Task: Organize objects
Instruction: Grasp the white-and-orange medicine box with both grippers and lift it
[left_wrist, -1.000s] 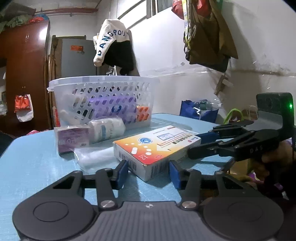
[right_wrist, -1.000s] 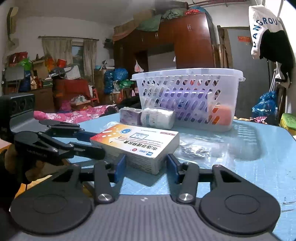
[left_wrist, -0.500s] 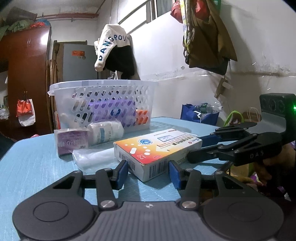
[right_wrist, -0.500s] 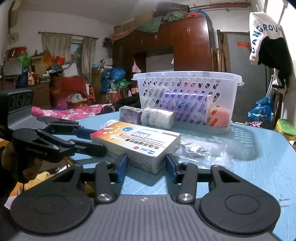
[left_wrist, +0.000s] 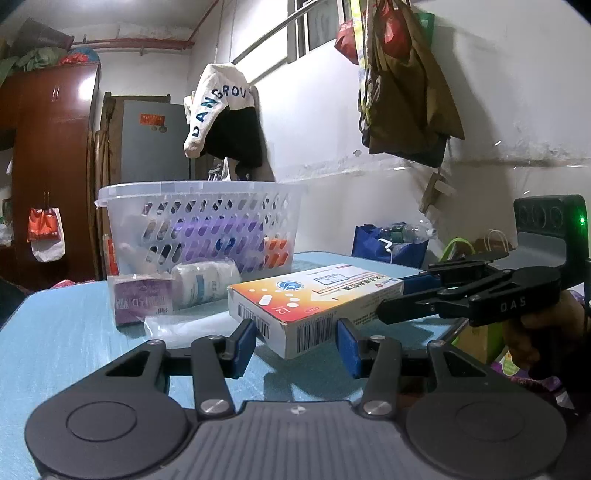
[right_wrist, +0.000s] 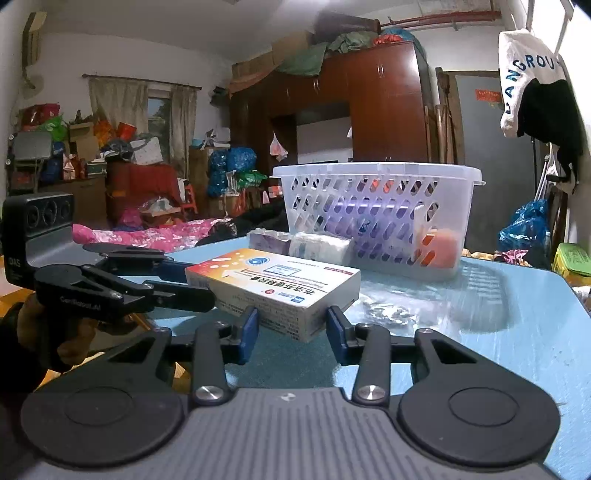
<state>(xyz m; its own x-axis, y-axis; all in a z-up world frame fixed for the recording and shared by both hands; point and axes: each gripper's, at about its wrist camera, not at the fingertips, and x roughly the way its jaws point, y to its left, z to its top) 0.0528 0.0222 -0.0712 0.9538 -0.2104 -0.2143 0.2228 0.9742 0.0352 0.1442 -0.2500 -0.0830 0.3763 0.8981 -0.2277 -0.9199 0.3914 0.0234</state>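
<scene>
A white and orange medicine box (left_wrist: 314, 295) lies aslant on the blue table (left_wrist: 55, 350), caught from both ends. My left gripper (left_wrist: 295, 332) has its blue pads (left_wrist: 245, 341) against the two sides of the box's near corner and is shut on it. From the right comes my right gripper (left_wrist: 393, 299), astride the far end. In the right wrist view the right gripper (right_wrist: 291, 321) straddles the other corner of the box (right_wrist: 273, 277). Its jaws are closing and its pads (right_wrist: 251, 328) touch both sides. The left gripper (right_wrist: 195, 284) reaches in from the left.
A white slotted basket (left_wrist: 199, 192) with purple and orange items stands behind the box. In front of it lie a purple carton (left_wrist: 142, 301), a white roll (left_wrist: 205, 280) and a clear plastic bag (left_wrist: 173, 325). The table's edge runs just right of the box.
The right gripper's jaws have drawn in against the box. In both views the basket has sunk in the picture while the box has kept its place between the pads.
</scene>
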